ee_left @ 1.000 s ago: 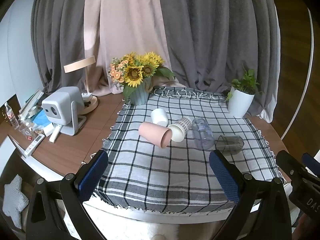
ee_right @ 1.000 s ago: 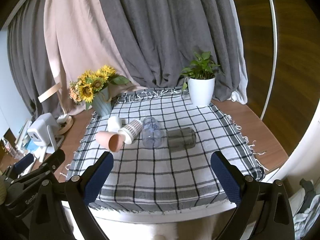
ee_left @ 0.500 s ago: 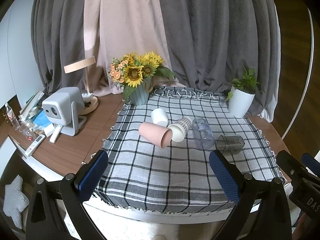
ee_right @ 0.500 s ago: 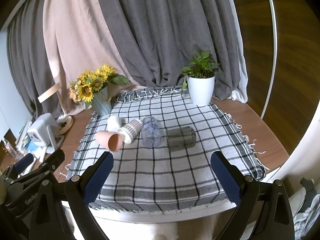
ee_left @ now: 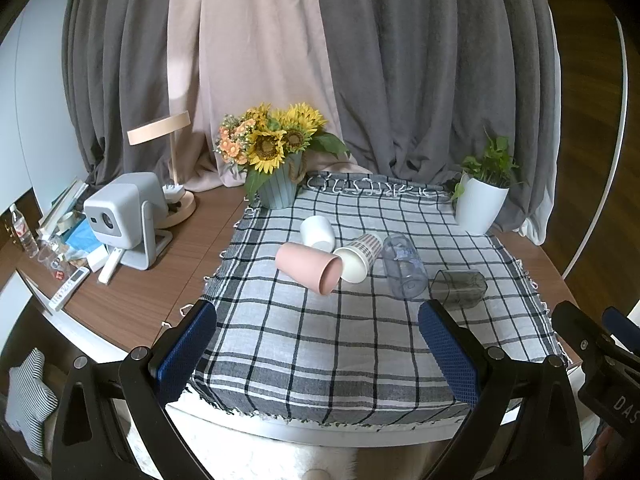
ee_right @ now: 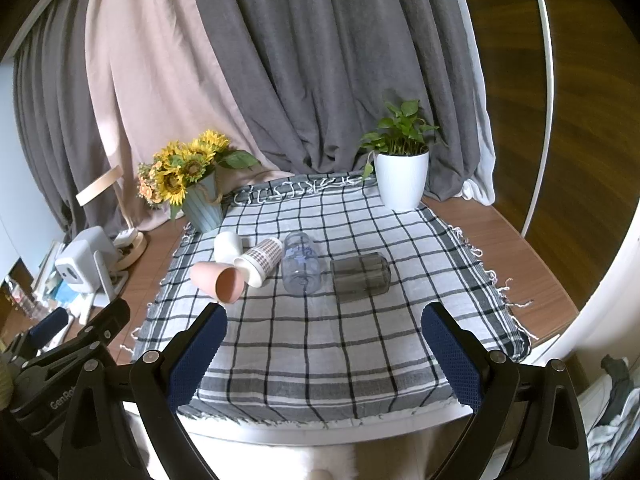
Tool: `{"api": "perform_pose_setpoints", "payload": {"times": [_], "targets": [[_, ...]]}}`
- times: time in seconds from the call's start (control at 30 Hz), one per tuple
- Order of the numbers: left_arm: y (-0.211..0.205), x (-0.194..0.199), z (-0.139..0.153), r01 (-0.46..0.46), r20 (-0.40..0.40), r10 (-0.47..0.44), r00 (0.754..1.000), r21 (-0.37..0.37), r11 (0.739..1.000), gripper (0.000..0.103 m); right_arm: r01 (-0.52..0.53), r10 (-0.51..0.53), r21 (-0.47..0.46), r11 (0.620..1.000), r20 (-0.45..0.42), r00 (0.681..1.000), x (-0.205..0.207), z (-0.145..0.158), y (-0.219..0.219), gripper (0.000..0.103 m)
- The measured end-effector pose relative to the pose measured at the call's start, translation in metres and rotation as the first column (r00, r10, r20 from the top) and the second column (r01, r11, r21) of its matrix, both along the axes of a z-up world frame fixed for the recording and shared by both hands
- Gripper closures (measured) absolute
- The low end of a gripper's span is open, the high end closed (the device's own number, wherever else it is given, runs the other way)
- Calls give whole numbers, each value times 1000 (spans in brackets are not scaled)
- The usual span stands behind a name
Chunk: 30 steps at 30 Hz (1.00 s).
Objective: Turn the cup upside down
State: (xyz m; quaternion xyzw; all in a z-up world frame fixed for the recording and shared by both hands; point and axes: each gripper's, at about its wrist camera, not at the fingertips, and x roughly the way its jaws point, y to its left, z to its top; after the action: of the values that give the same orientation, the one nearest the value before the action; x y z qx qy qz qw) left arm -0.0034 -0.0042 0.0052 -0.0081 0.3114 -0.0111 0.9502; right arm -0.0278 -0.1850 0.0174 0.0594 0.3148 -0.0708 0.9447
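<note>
Five cups lie on their sides in a loose row across the checked cloth (ee_left: pixel 320 344) on the worktop (ee_left: pixel 132 300); from the left: white cup (ee_left: pixel 318 232), pink cup (ee_left: pixel 310 267) with mouth toward the camera, patterned paper cup (ee_left: pixel 358 256) touching the pink cup's rim, clear cup (ee_left: pixel 404 266), smoked-glass cup (ee_left: pixel 460 287). None stands upright or inverted.

Left tool (ee_left: pixel 318 350): jaws spread wide, nothing between the blue pads, held over the near edge of the cloth, well apart from the cups; right tool (ee_right: pixel 324 354): likewise released and empty, over the near cloth edge.

Behind the cups: sunflower vase (ee_left: pixel 276 160) at the cloth's far left corner; potted plant (ee_left: pixel 482 192) at the far right; projector (ee_left: pixel 124 216) and lamp (ee_left: pixel 160 128) left of the cloth.
</note>
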Motion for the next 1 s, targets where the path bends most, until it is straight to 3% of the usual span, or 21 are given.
{"api": "perform_pose_setpoints", "payload": {"times": [1.0], "targets": [[-1, 0, 0, -2, 0, 2, 1000, 2, 1000, 0, 0, 0, 5, 1000, -1, 1000, 0, 1, -2, 5]]}}
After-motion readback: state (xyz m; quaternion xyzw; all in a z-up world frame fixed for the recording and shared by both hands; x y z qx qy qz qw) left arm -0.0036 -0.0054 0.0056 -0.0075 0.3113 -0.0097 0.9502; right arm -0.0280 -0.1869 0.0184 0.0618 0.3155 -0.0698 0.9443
